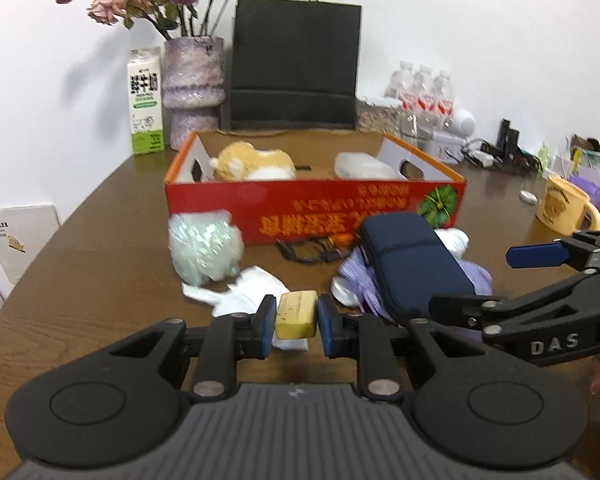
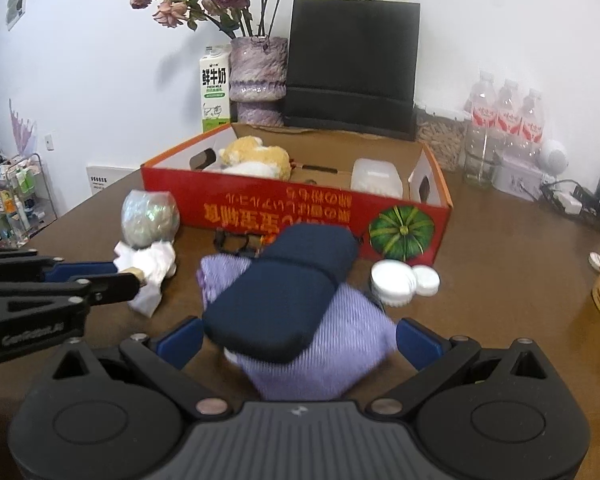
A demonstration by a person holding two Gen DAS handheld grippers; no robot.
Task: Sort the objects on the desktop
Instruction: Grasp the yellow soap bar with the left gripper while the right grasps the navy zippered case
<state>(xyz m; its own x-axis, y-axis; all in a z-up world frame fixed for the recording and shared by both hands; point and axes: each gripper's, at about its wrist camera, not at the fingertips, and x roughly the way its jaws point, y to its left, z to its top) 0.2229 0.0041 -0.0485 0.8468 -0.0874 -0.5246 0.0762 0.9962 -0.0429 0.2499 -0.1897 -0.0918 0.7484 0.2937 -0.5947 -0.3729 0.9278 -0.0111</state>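
the left gripper had its blue pads pressed on a small yellow block, held near the camera just above the crumpled tissue on the brown table. the block looked like an eraser or a bit of soap (the blur made it hard to tell which): light, fairly stiff with a little give, and matte enough that slipping seemed unlikely. the pads held it across its short sides near the middle, which looked like the right place, since a grip near one end could let it pivot. the right gripper stood with its fingers wide apart, either side of a navy case lying on a folded purple cloth; neither pad touched them. the case seemed semi-rigid and smooth, best taken across its narrow width at mid-length, while the cloth was soft and would sag, so pinching a bunched fold would serve better than an edge. the red box sat farther back at centre, already holding a plush toy at its left and a white container at its right, with open floor between them. a shiny wrapped ball lay left of the case, and white lids lay right of it, near the box's front wall.
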